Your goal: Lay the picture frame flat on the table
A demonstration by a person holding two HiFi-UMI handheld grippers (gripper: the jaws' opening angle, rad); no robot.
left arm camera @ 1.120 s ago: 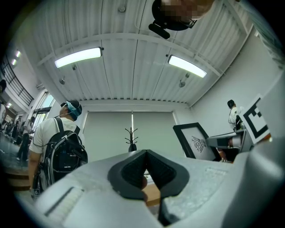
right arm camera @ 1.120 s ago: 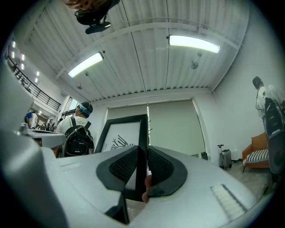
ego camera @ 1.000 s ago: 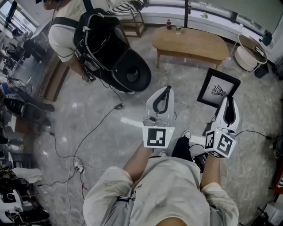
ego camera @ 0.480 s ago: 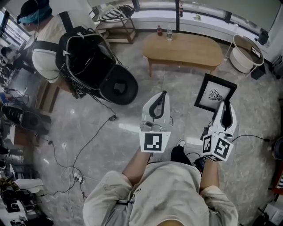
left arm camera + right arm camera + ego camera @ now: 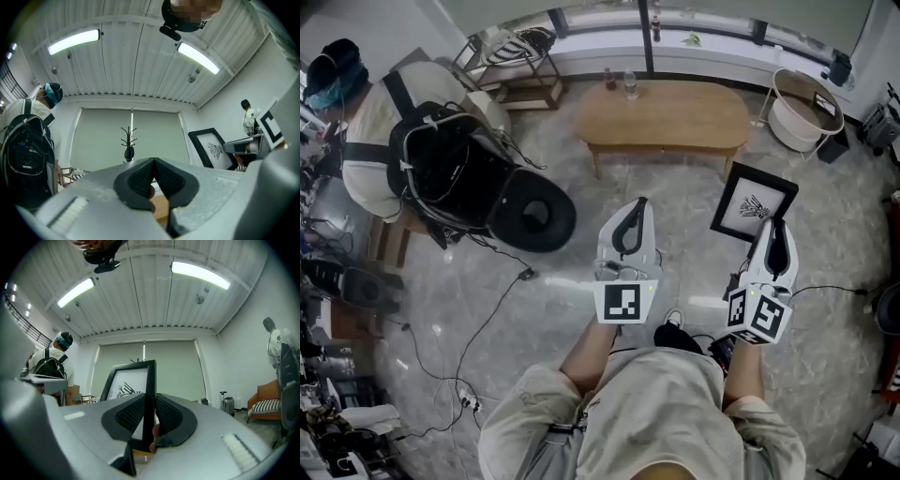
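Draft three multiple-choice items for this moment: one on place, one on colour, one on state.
1. Where is the picture frame?
A. on the wooden table
B. in the right tongs
C. on the floor

2. What colour is its border?
A. white
B. black
C. gold

3. What do the left tongs hold?
A. a bottle
B. the frame's other edge
C. nothing

Answers: 1 B, the pads clamp its edge in the right gripper view. 2 B, a black border surrounds the white print. 3 C, nothing sits between the pads in the left gripper view.

- A lab staged as a living room is suggested
- An oval light-wood coffee table (image 5: 664,115) is seen, with loose black cables (image 5: 522,275) trailed across the floor
- Long white strip lights (image 5: 74,41) are fitted overhead
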